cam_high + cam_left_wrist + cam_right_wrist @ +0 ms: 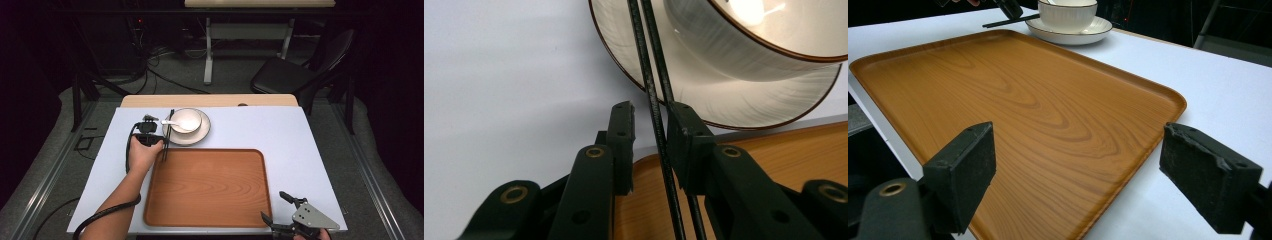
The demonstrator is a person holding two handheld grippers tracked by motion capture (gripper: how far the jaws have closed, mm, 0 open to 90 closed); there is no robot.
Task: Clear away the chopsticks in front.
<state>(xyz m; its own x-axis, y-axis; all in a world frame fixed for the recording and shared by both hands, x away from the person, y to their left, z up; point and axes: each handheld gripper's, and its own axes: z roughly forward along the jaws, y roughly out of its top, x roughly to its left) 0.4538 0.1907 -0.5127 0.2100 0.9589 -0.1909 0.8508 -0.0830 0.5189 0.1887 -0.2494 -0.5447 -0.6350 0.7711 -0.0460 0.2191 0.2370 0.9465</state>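
Note:
A pair of black chopsticks (167,135) leans on the left rim of a white plate (199,134) and reaches toward the near corner of a brown wooden tray (210,187). On the plate stands a white bowl (189,119) with a white spoon (171,122) in it. My left gripper (161,141) is open, and the chopsticks (655,100) run between its jaws, close to the right one. My right gripper (273,205) is open at the tray's near right corner; its jaws straddle the tray's edge (1148,125) with nothing between them.
A pale cover (300,140) lies over the table, with bare room right of the tray. A black chair (295,75) and a table frame (210,50) stand behind, and cables run over the floor.

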